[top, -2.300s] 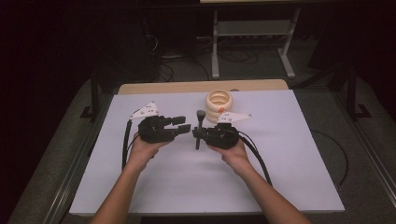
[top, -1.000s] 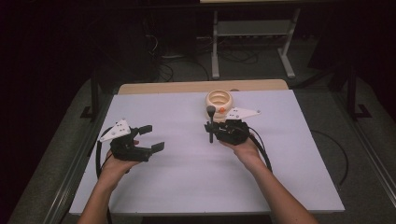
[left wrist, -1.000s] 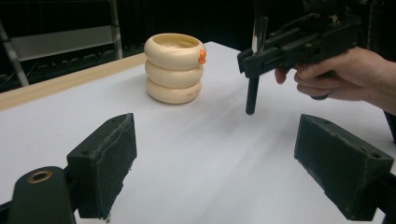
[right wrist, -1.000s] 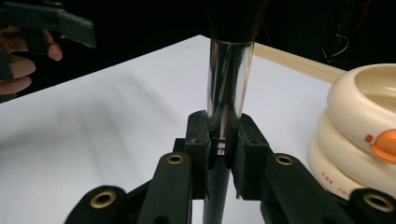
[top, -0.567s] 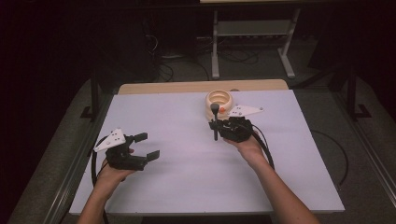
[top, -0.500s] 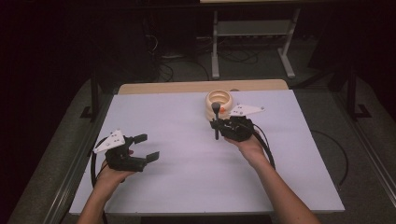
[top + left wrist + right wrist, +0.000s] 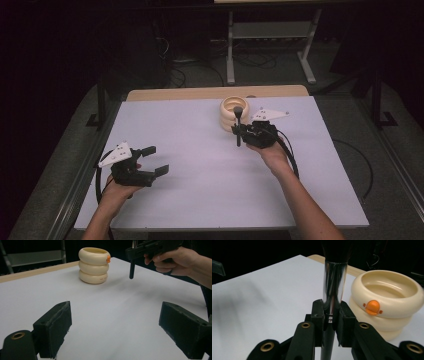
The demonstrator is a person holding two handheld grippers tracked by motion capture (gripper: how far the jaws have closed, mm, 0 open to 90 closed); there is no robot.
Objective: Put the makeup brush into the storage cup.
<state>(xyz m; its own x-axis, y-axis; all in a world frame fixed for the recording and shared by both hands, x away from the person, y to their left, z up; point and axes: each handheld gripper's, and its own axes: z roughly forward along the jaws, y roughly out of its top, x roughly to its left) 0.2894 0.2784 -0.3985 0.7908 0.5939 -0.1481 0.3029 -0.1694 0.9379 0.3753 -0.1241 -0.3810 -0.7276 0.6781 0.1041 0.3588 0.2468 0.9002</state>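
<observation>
Flat white tabletop [image 7: 200, 165] w/ a pale wood strip [image 7: 190, 93] along the far edge, matte, nothing else on it but a cream three-ringed holder [image 7: 231, 114] w/ an orange button, near the far edge. Grey carpet round it, dark room, metal stand legs [image 7: 270, 45] + cables behind. Right gripper [image 7: 238, 131] clamped on a black-handled makeup brush [image 7: 334, 287] w/ a chrome collar, held upright just beside the holder, not touching it. Left gripper [image 7: 156, 161] low over the near-left part of the top, jaws spread wide, nothing between them.
</observation>
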